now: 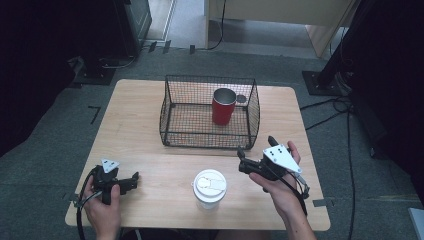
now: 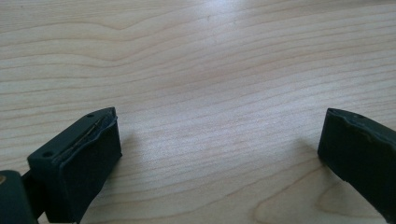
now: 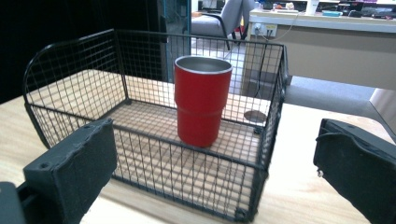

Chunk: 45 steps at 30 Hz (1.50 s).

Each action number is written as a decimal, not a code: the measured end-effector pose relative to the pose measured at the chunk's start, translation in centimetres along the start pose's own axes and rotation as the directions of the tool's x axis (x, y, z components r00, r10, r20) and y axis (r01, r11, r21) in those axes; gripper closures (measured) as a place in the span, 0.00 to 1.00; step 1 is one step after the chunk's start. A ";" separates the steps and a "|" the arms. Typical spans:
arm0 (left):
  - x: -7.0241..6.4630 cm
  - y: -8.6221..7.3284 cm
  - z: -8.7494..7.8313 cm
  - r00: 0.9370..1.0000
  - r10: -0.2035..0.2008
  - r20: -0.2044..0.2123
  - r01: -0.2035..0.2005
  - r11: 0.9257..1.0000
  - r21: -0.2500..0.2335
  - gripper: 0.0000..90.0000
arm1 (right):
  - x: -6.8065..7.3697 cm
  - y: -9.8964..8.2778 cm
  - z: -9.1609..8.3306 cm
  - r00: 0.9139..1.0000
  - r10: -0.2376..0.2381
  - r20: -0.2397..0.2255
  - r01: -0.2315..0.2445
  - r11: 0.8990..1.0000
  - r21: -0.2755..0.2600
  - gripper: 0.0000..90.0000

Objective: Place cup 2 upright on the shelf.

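Red cup (image 3: 202, 100) stood in basket (image 3: 268, 140), ahead of right claw (image 3: 215, 172) | both claws gaped, empty | left claw (image 2: 219, 158) over bare table (image 2: 210, 70) | white cup (image 1: 209, 186) between claws, untouched

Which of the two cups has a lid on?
The white cup, standing on the table near the front edge; the red cup in the basket is open-topped.

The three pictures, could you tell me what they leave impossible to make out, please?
- Red cup: its contents; the high view is too coarse, and the right gripper view sits below its rim.
- White lidded cup: the lid hides what is inside.
- Small round thing behind the wire basket: too small, mesh across it.
- Left gripper: frame edges cut off its jaws.
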<state>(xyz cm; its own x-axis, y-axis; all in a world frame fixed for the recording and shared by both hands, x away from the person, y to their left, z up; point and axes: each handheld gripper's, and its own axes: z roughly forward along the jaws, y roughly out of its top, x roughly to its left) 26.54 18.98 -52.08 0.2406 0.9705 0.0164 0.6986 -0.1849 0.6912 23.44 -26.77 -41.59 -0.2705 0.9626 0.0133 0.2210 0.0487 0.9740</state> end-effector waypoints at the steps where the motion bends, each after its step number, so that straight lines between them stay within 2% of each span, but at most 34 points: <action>1: 0.0 0.0 0.0 1.000 -0.002 0.000 0.002 1.000 0.000 0.00 | -0.1 -0.3 -0.3 1.000 -0.001 -0.001 0.001 1.000 0.004 0.00; 17: 0.0 0.0 0.0 1.000 -0.001 0.000 0.001 1.000 0.000 0.00 | 0.0 -3.9 -3.3 0.999 0.010 -0.047 -0.008 0.999 0.037 0.00; 25: 0.0 0.0 0.0 1.000 0.000 0.000 0.000 1.000 0.001 0.00 | 1.0 -4.8 -4.3 0.995 0.005 -0.098 -0.002 0.999 0.036 0.00; 30: 0.0 0.0 0.0 1.000 0.000 0.000 0.000 1.000 0.001 0.00 | 1.8 -5.5 -4.7 0.991 -0.002 -0.135 0.008 0.999 0.043 0.00; 39: 0.0 0.0 0.0 1.000 0.001 0.000 -0.001 1.000 0.001 0.00 | 3.6 -6.7 -5.9 0.977 0.003 -0.213 0.010 0.998 0.062 0.00; 45: 0.0 0.0 0.0 1.000 0.001 0.000 -0.001 1.000 0.001 0.00 | 4.3 -6.7 -6.4 0.969 0.006 -0.245 0.009 0.998 0.059 0.00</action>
<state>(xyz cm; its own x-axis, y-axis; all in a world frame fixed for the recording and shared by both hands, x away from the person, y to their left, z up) 26.54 18.98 -52.08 0.2411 0.9704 0.0168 0.6990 -0.1856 0.6906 14.77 -24.67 -46.61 -0.4905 0.8683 0.0742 0.2739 0.0728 0.9590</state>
